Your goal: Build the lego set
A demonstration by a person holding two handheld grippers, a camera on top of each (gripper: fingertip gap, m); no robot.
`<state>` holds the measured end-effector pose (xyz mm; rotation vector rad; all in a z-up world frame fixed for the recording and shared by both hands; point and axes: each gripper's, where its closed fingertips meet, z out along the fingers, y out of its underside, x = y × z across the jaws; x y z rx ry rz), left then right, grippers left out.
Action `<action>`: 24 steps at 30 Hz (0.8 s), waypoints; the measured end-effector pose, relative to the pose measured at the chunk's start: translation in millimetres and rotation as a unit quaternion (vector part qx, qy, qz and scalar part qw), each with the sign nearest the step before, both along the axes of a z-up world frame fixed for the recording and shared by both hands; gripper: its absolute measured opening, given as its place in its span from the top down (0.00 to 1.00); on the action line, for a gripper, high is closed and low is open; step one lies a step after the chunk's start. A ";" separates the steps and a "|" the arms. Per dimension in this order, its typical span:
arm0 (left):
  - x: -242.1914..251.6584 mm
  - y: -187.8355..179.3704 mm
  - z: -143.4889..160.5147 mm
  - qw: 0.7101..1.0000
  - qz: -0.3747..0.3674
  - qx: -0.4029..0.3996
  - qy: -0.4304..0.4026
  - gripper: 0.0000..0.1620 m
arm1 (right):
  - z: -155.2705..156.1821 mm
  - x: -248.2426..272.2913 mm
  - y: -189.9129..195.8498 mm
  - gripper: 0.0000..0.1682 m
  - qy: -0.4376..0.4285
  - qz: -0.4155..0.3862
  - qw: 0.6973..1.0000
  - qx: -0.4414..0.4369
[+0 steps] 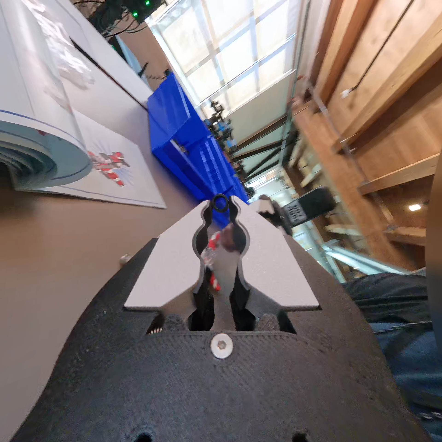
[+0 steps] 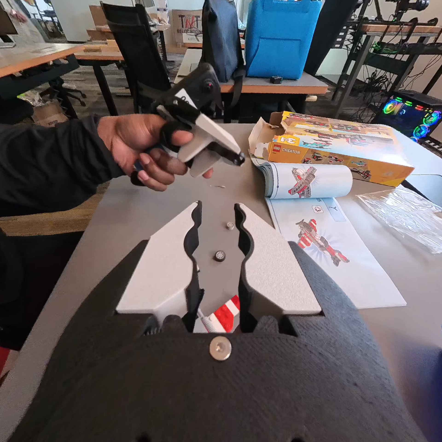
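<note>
Your left gripper (image 2: 235, 159), raised over the counter (image 2: 134, 215), pinches a small black tire (image 1: 220, 202). Mid-frame, right gripper (image 2: 217, 205) jaws apart above two loose wheels (image 2: 219, 256); red-white plane (image 2: 226, 313) below, wheels apparently left to fit. Right: open manual (image 2: 334, 251).

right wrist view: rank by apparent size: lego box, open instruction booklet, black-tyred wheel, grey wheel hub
1. Open instruction booklet and lego box: similar in the frame, booklet nearer, not ranked.
2. Black-tyred wheel.
3. Grey wheel hub: slightly smaller, farther off, so unsure.
</note>
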<state>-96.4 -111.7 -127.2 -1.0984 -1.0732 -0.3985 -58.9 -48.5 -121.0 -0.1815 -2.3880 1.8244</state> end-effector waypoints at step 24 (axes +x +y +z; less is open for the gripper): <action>13.7 17.2 45.4 0.958 -0.075 0.272 -0.052 0.91 | 38.7 -24.8 -62.8 0.92 0.116 -0.057 0.990 -0.062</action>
